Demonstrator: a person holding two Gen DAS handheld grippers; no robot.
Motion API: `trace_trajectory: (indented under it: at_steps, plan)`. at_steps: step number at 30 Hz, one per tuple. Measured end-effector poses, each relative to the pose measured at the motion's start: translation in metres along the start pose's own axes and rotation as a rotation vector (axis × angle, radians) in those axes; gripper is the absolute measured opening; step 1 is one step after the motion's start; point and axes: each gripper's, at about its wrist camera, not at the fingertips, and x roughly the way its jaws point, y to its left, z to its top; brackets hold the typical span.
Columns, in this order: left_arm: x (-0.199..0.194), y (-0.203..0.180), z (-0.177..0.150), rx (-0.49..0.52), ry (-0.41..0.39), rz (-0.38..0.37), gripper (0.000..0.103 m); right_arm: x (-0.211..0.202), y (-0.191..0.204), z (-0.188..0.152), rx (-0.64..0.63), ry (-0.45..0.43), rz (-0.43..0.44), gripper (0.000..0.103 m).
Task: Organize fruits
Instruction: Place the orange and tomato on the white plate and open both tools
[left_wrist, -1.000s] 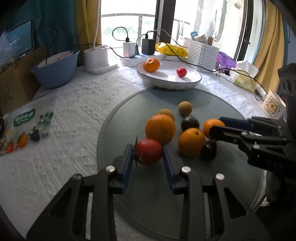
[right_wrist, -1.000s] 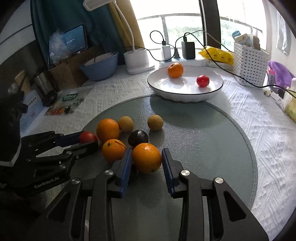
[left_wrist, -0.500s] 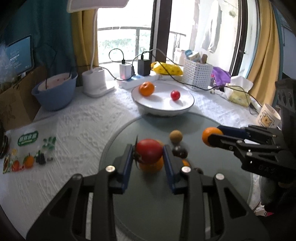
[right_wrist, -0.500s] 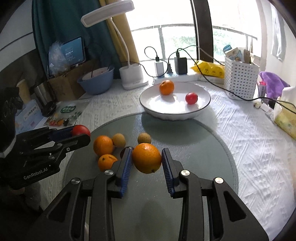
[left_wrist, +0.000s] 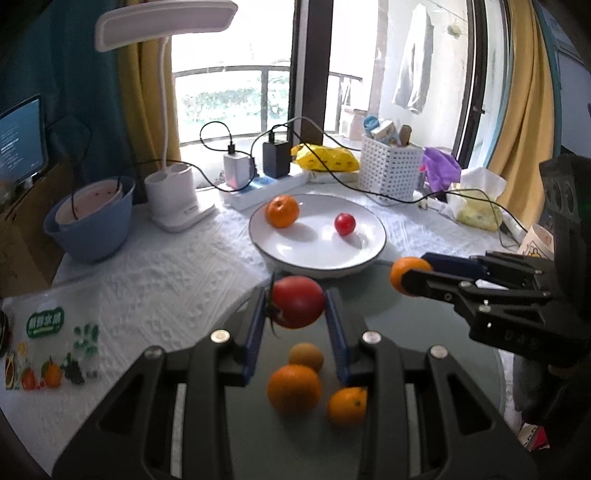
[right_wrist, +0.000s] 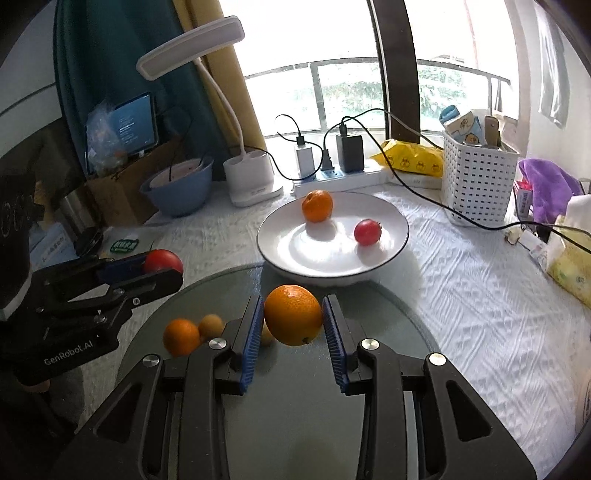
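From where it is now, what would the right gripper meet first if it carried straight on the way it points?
Probably the near rim of the white plate: the right gripper, shut on an orange, points at it, though its height above the rim is unclear.

plate (right_wrist: 391, 243): on desk (right_wrist: 480, 314), behind mat (right_wrist: 388, 325)
in plate: orange (right_wrist: 317, 205) left, tomato (right_wrist: 366, 232) right
basket (right_wrist: 478, 177): right of plate
lamp (right_wrist: 251, 177): left, behind plate

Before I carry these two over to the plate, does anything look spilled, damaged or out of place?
Nothing stands out. The left gripper holds the tomato squarely, and the right gripper holds the orange the same way. The white plate sits level with an orange and a red fruit in it. No spills show.
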Motion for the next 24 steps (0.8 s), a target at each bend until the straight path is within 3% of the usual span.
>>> trace_trajectory:
  at_steps: [24]
  plan:
    - [0.065,0.004,0.042,0.041,0.009,-0.023,0.034,0.049,-0.034,0.044,-0.001,-0.003,-0.032,0.035]
